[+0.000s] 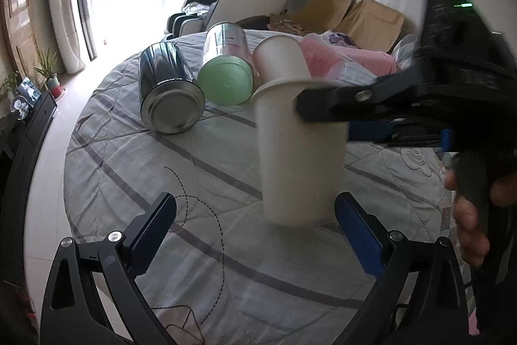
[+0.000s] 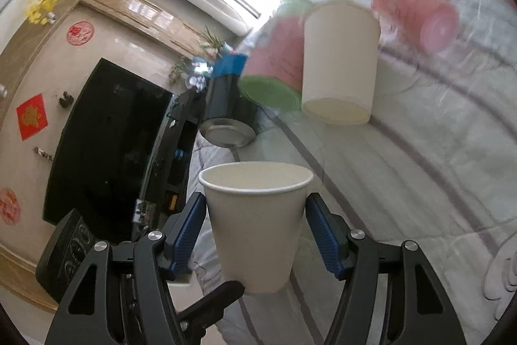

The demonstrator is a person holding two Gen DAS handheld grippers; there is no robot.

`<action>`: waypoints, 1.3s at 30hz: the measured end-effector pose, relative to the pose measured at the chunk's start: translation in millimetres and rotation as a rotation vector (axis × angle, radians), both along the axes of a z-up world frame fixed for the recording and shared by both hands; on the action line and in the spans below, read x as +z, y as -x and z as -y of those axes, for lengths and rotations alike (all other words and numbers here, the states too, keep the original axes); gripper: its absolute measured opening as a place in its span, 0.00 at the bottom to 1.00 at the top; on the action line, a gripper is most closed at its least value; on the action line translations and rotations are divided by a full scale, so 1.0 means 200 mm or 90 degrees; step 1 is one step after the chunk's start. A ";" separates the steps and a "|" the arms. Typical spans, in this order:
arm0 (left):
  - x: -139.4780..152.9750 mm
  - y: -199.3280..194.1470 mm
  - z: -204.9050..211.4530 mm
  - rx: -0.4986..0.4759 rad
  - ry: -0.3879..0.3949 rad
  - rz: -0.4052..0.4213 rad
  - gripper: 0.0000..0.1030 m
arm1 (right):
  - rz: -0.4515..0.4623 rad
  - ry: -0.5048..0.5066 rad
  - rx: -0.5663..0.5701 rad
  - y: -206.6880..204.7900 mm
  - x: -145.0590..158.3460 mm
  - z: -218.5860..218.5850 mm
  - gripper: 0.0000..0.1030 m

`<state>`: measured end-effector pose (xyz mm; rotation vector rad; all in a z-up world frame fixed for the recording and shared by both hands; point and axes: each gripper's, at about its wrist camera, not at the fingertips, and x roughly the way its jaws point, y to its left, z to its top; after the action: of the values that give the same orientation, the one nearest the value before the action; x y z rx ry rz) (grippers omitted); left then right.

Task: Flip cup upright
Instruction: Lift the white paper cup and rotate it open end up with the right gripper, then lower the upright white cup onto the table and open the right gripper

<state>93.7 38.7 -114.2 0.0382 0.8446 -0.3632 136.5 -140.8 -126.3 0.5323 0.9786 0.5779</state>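
A white paper cup [image 1: 300,151] stands upright, mouth up, its base at the quilted bedspread [image 1: 129,170]. My right gripper [image 1: 323,115] is shut on the cup near its rim, coming in from the right. In the right wrist view the same cup [image 2: 255,228] sits between the blue pads [image 2: 323,235], mouth up; this gripper [image 2: 255,235] grips its sides. My left gripper [image 1: 255,225] is open and empty, just in front of the cup's base. A second white paper cup [image 1: 281,57] lies on its side behind; it also shows in the right wrist view [image 2: 339,60].
A steel cup [image 1: 168,86], a green-lidded clear cup [image 1: 226,67] and a pink cup [image 1: 320,57] lie on their sides at the back of the bed. A pink cloth [image 1: 368,60] lies behind. The bed's edge drops to the floor [image 1: 42,183] at left.
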 end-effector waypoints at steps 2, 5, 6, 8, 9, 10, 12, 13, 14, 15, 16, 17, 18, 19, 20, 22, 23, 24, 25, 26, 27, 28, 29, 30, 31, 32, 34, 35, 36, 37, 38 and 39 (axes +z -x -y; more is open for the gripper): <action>-0.03 -0.04 0.02 0.010 -0.003 -0.005 0.97 | 0.061 0.033 -0.024 0.05 0.06 0.02 0.64; -0.06 -0.10 0.04 0.032 -0.002 -0.017 0.97 | 0.134 0.116 -0.058 0.09 0.11 0.03 0.64; -0.08 -0.12 0.05 0.044 -0.007 -0.029 0.97 | 0.147 0.131 -0.063 0.11 0.13 0.04 0.64; -0.08 -0.12 0.05 0.047 -0.006 -0.029 0.97 | 0.206 0.200 -0.073 0.15 0.15 0.01 0.64; -0.08 -0.12 0.05 0.050 -0.009 -0.034 0.97 | 0.231 0.232 -0.074 0.17 0.16 0.00 0.64; -0.08 -0.12 0.05 0.051 -0.011 -0.033 0.97 | 0.244 0.251 -0.070 0.18 0.16 -0.01 0.64; -0.08 -0.11 0.05 0.055 -0.016 -0.035 0.97 | 0.249 0.255 -0.067 0.20 0.12 -0.02 0.64; -0.08 -0.12 0.05 0.056 -0.016 -0.037 0.97 | 0.246 0.253 -0.067 0.21 0.11 -0.01 0.64; -0.08 -0.11 0.04 0.056 -0.014 -0.037 0.97 | 0.246 0.255 -0.070 0.23 0.11 -0.01 0.64; -0.08 -0.10 0.04 0.059 -0.016 -0.040 0.97 | 0.250 0.253 -0.073 0.25 0.10 0.00 0.64; -0.08 -0.10 0.03 0.062 -0.019 -0.039 0.97 | 0.251 0.256 -0.071 0.26 0.10 0.00 0.64; -0.08 -0.09 0.03 0.063 -0.018 -0.035 0.97 | 0.250 0.256 -0.068 0.27 0.10 -0.01 0.64; -0.07 -0.08 0.02 0.063 -0.019 -0.035 0.97 | 0.248 0.257 -0.068 0.28 0.10 0.00 0.64; -0.07 -0.07 0.02 0.062 -0.021 -0.034 0.97 | 0.244 0.261 -0.069 0.29 0.11 0.00 0.67; -0.06 -0.06 0.02 0.064 -0.023 -0.030 0.97 | 0.243 0.266 -0.070 0.30 0.11 0.00 0.75; -0.04 -0.04 0.02 0.068 -0.030 -0.024 0.97 | 0.248 0.276 -0.082 0.33 0.13 0.00 0.79; -0.02 -0.02 0.01 0.068 -0.028 -0.016 0.97 | 0.249 0.275 -0.082 0.34 0.14 0.00 0.79; -0.01 -0.01 0.02 0.069 -0.029 -0.011 0.97 | 0.249 0.273 -0.079 0.35 0.14 0.00 0.79; 0.01 0.01 0.02 0.071 -0.031 -0.003 0.97 | 0.248 0.271 -0.078 0.36 0.16 0.00 0.79; 0.05 0.04 0.02 0.071 -0.032 0.014 0.97 | 0.248 0.273 -0.080 0.37 0.18 0.00 0.79; 0.07 0.06 0.03 0.071 -0.030 0.026 0.97 | 0.252 0.276 -0.082 0.39 0.19 0.00 0.79; 0.09 0.07 0.03 0.073 -0.029 0.033 0.97 | 0.257 0.279 -0.086 0.41 0.21 0.00 0.79; 0.12 0.09 0.03 0.074 -0.026 0.043 0.97 | 0.261 0.283 -0.094 0.43 0.23 0.01 0.79; 0.15 0.11 0.03 0.078 -0.023 0.058 0.97 | 0.267 0.288 -0.104 0.46 0.25 0.01 0.79; 0.17 0.12 0.03 0.082 -0.023 0.065 0.97 | 0.271 0.294 -0.114 0.47 0.27 0.02 0.79; 0.19 0.14 0.04 0.085 -0.025 0.079 0.97 | 0.275 0.303 -0.127 0.48 0.28 0.03 0.79; 0.25 0.19 0.06 0.093 -0.029 0.110 0.97 | 0.280 0.330 -0.159 0.52 0.33 0.05 0.79; 0.27 0.21 0.06 0.098 -0.029 0.121 0.97 | 0.282 0.342 -0.174 0.54 0.35 0.07 0.79; 0.29 0.22 0.06 0.105 -0.028 0.135 0.98 | 0.284 0.342 -0.179 0.56 0.36 0.08 0.79; 0.32 0.24 0.07 0.109 -0.026 0.153 0.98 | 0.284 0.334 -0.185 0.58 0.38 0.11 0.79; 0.34 0.26 0.09 0.110 -0.025 0.163 0.99 | 0.283 0.326 -0.188 0.59 0.39 0.12 0.79; 0.36 0.28 0.10 0.114 -0.025 0.176 0.99 | 0.283 0.313 -0.191 0.60 0.41 0.14 0.79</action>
<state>37.3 18.9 -42.5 0.0480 0.5768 -0.1680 15.6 -168.5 -45.1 0.0938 0.5693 0.1585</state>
